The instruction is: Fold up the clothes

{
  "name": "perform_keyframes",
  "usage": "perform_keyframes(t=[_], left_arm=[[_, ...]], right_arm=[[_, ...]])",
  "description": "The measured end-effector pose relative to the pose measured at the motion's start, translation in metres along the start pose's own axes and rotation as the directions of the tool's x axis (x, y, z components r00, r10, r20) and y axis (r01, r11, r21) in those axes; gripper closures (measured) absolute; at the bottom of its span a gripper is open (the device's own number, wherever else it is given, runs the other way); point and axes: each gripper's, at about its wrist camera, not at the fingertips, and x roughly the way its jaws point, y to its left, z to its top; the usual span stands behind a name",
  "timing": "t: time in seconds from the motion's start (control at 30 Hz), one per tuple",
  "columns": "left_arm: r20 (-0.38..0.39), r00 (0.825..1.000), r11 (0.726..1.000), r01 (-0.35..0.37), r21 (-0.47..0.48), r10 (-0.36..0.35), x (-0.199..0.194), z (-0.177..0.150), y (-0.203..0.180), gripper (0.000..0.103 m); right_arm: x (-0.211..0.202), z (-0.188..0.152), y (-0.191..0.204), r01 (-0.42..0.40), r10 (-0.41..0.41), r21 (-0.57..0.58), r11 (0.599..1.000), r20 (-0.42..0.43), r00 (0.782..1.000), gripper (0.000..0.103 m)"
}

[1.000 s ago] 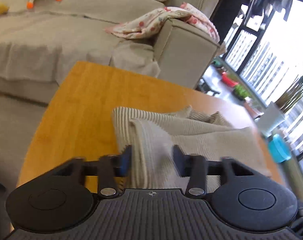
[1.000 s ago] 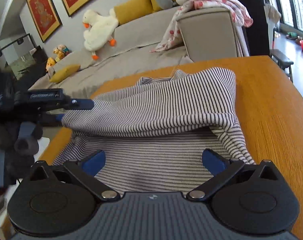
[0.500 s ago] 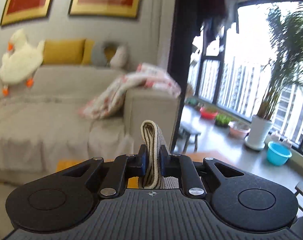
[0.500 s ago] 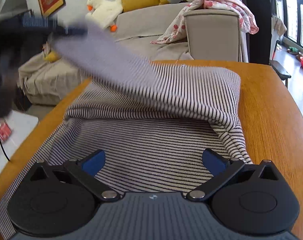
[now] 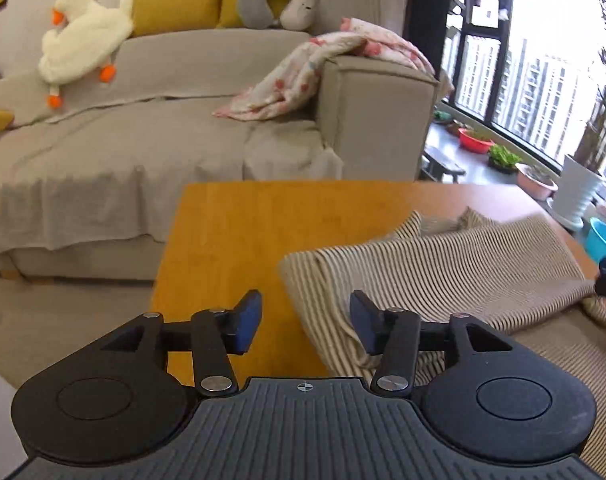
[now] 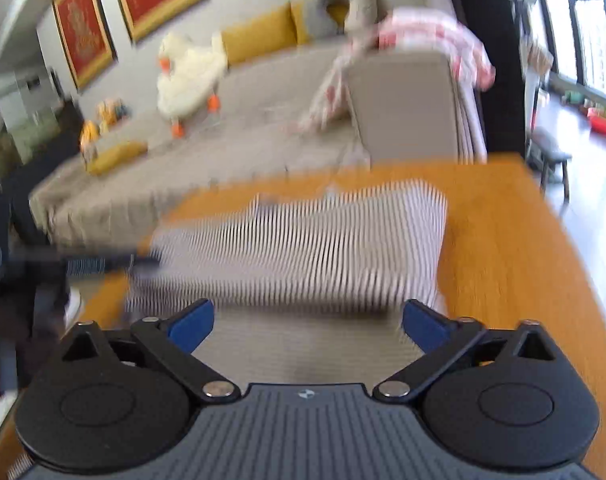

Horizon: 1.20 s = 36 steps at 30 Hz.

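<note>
A striped knit garment (image 5: 443,276) lies folded on the smooth, honey-coloured wooden worktop (image 5: 239,240), filling the lower right of the left wrist view; its fine ribbed stripes run in soft ridges and its rounded folded edge sits just ahead of the claw. The left claw (image 5: 305,322) has its jaws opening, blue pads apart; the garment's near edge lies below and between them, but the pads do not press on it. In the right wrist view, blurred by motion, the same garment (image 6: 303,248) spreads as a broad rectangle across the middle of the frame. The right claw (image 6: 307,326) hovers over the cloth with its jaws wide and closing, nothing pinched between its blue pads. Behind the worktop stands a boxy grey fabric sofa (image 5: 163,112) with a fluffy white plush duck (image 5: 83,36) at upper left and a crumpled floral blanket (image 5: 323,68) over its armrest.
</note>
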Motion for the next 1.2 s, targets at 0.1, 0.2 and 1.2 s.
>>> perform_keyframes(t=[0.1, 0.2, 1.2], left_arm=[[0.020, 0.993, 0.984, 0.122, -0.130, -0.120, -0.013, 0.011, 0.011, 0.044], [0.003, 0.966, 0.940, 0.253, -0.228, -0.260, 0.000, 0.015, 0.009, 0.043], [-0.161, 0.949, 0.956, 0.248, -0.153, -0.272, 0.096, 0.023, 0.010, 0.058]], right_arm=[[0.005, 0.026, 0.000, -0.036, 0.036, -0.011, 0.999, 0.022, 0.999, 0.042], [0.026, 0.041, -0.010, -0.086, 0.088, 0.057, 0.995, -0.032, 0.996, 0.055], [0.154, 0.067, -0.097, -0.137, 0.195, 0.213, 0.967, -0.280, 0.940, 0.065]])
